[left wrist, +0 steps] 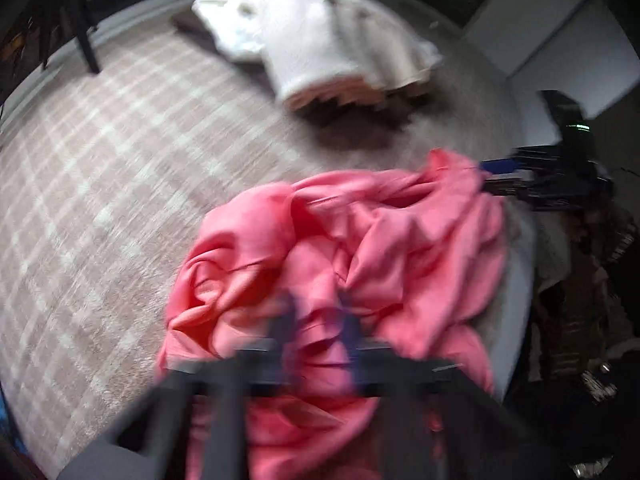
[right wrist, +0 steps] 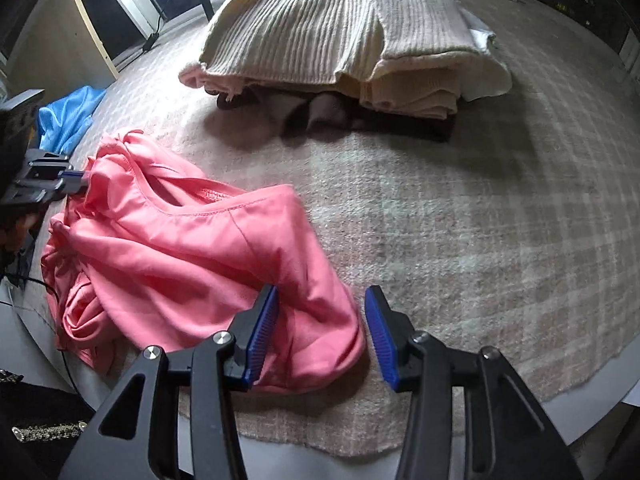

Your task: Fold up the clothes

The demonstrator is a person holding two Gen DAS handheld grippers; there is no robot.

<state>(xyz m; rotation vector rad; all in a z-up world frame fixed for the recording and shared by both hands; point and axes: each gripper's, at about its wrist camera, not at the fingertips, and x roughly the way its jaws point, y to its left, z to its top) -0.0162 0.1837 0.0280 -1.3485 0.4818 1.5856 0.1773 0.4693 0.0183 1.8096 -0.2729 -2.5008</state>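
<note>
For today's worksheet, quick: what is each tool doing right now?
Left tool: closed on the pink garment.
Right tool: open, a fold of the pink garment between its pads, not pinched.

Two wrist cameras, each riding behind its own jaws, both tilted steeply down and close over the plaid rug [right wrist: 460, 216]. Left view blurred. Shared ground — the pink garment [left wrist: 320, 248] seen from opposite ends, the cream folded pile [right wrist: 340, 28] beyond.

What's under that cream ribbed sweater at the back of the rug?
The cream ribbed sweater lies on top of a stack of folded pale knits, with something dark at the bottom on the rug. What the lower garments are is hidden by the sweater and shadow.
</note>
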